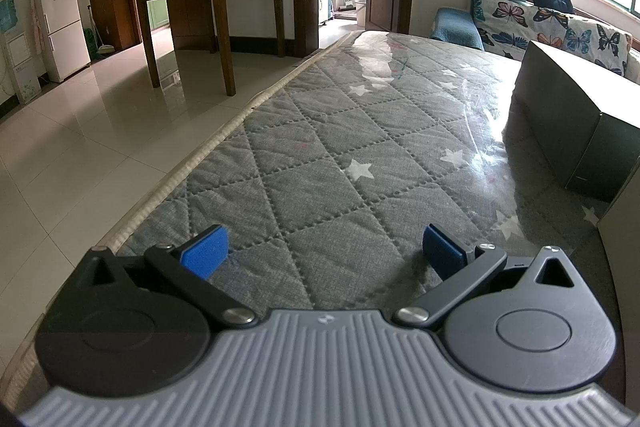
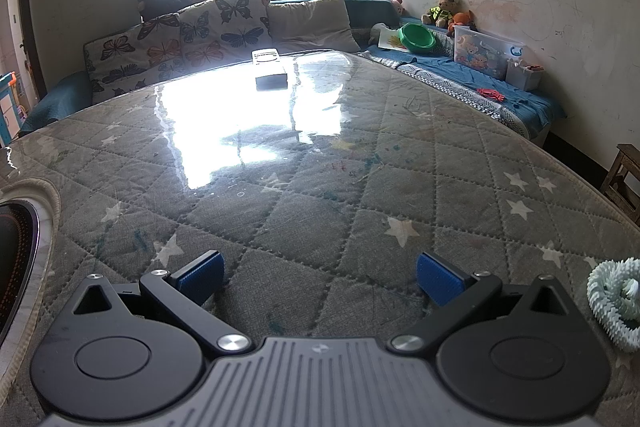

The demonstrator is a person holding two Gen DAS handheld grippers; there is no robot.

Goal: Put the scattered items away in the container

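Note:
My left gripper (image 1: 326, 253) hangs open just above the grey quilted, plastic-covered tabletop (image 1: 340, 147), nothing between its blue pads. A dark grey box (image 1: 568, 123) stands to its right, about an arm's length ahead. My right gripper (image 2: 320, 277) is open too, over the same star-patterned tabletop (image 2: 320, 167). A pale green spiky coiled toy (image 2: 614, 301) lies just right of the right gripper, partly cut off by the frame edge. A flat white and dark box (image 2: 270, 69) lies at the far side of the table.
The table's left edge (image 1: 192, 163) drops to a tiled floor, with a wooden desk (image 1: 208, 7) and fridge (image 1: 60, 19) beyond. A butterfly-print sofa (image 2: 180, 43) runs behind the table. A green bowl (image 2: 418, 38) and a clear toy bin (image 2: 486, 53) sit on the bench at right. A dark round object (image 2: 16, 239) shows at the left edge.

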